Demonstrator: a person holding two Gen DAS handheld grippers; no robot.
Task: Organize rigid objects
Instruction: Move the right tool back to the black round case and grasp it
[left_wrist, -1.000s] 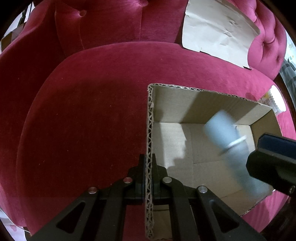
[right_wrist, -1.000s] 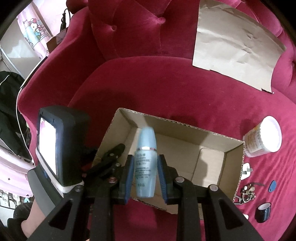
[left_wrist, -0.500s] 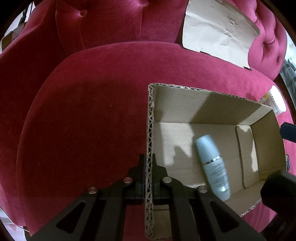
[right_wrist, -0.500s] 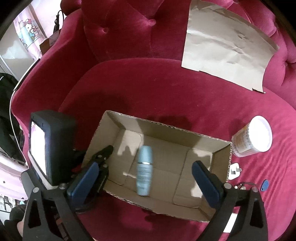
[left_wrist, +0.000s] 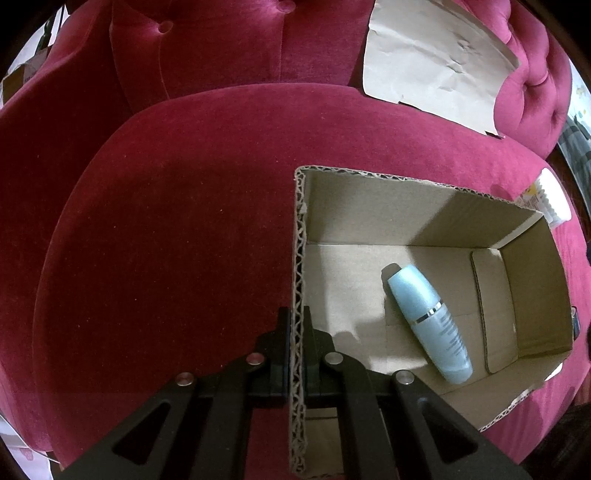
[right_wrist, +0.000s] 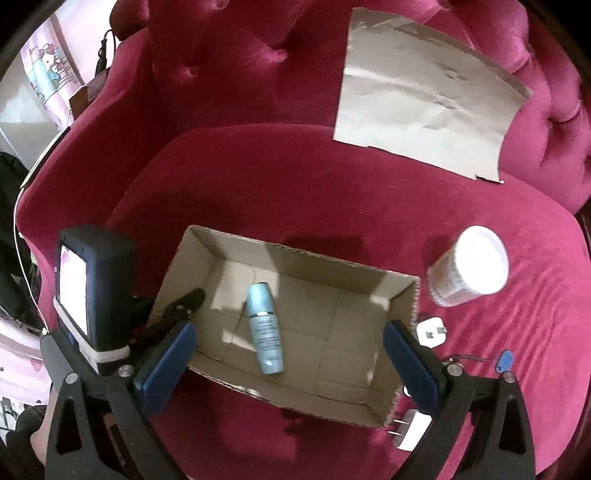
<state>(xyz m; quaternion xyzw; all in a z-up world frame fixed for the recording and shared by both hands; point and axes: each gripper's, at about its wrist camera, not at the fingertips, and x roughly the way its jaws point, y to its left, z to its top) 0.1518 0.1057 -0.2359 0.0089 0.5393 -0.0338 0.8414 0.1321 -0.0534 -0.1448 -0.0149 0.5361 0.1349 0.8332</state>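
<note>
An open cardboard box (left_wrist: 532, 280) (right_wrist: 402, 306) sits on a red velvet sofa seat. A light blue bottle (left_wrist: 428, 321) (right_wrist: 265, 328) lies on its side on the box floor. My left gripper (left_wrist: 297, 325) is shut on the box's left wall and holds it. My right gripper (right_wrist: 291, 354) is wide open and empty, above the box with its blue pads either side. The left gripper's body and fingers (right_wrist: 184, 301) show at the box's left end in the right wrist view.
A white lidded jar (right_wrist: 469, 266) (left_wrist: 550, 199) stands right of the box. White plugs (right_wrist: 430, 328), a key and a blue tag (right_wrist: 504, 360) lie by the box's right end. A brown paper sheet (right_wrist: 424, 92) (left_wrist: 436, 62) leans on the sofa back.
My right gripper opened and let the blue bottle drop into the box, then rose and drew back. The left gripper has kept its hold on the box wall.
</note>
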